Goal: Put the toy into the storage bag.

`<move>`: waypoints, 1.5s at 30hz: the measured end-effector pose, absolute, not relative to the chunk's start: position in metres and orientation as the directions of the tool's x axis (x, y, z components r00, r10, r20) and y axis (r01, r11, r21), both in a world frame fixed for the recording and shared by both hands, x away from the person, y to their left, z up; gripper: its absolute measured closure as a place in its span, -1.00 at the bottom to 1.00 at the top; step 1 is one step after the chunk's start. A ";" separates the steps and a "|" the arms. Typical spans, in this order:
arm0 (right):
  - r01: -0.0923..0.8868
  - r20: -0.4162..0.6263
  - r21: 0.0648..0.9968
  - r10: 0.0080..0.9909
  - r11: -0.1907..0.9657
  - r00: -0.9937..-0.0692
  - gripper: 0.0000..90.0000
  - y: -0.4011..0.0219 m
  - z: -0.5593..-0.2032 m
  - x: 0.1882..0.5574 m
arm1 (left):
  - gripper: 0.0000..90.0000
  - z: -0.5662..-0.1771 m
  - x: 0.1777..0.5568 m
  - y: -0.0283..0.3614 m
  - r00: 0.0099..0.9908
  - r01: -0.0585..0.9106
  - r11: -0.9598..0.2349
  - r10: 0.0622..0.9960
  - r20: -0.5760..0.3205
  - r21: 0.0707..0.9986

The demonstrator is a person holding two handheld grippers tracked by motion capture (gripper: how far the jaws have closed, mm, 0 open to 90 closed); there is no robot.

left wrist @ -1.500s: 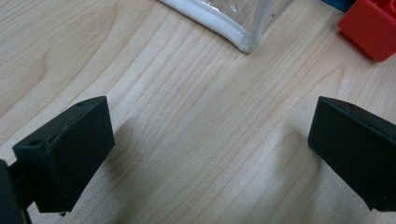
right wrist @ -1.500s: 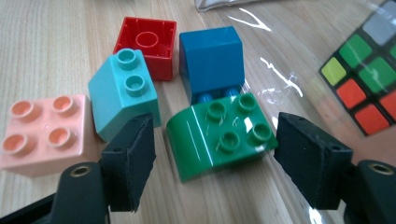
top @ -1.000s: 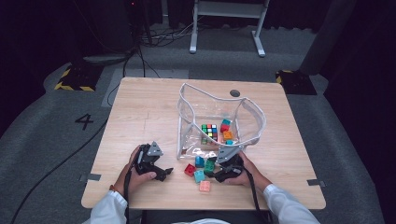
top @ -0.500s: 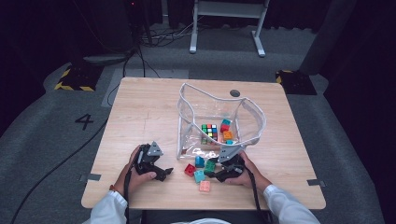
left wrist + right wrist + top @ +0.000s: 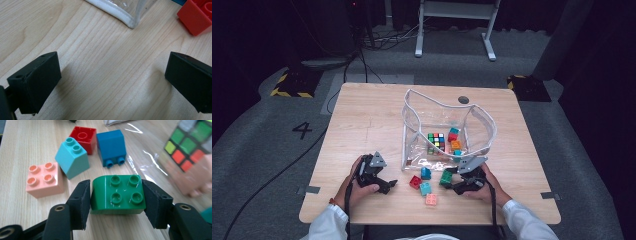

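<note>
The green four-stud brick (image 5: 117, 195) sits clamped between the right gripper (image 5: 116, 200)'s jaws at the near right of the table (image 5: 362, 115), just before the clear pouch (image 5: 447, 125). Left of it lie a turquoise sloped brick (image 5: 72, 157), pink brick (image 5: 43, 180), red brick (image 5: 83, 138) and blue brick (image 5: 111, 145). The left gripper (image 5: 112, 82) stands wide apart over bare wood.
</note>
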State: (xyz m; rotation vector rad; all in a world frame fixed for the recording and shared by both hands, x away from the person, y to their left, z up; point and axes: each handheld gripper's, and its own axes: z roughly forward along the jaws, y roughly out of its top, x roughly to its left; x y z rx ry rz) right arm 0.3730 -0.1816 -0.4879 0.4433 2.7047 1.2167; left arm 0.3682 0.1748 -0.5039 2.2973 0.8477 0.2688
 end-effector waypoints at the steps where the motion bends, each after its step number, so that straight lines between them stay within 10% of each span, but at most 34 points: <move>1: 0.184 -0.025 0.763 0.312 0.619 -0.950 -0.03 -0.184 -0.488 0.375 | -0.99 -0.503 0.368 0.175 0.767 0.495 -0.574 0.641 -0.019 0.652; 45: 0.315 -0.038 0.852 0.649 0.418 -0.760 -0.03 -0.342 -0.427 0.375 | -0.99 -0.504 0.368 0.175 0.770 0.492 -0.575 0.638 -0.019 0.653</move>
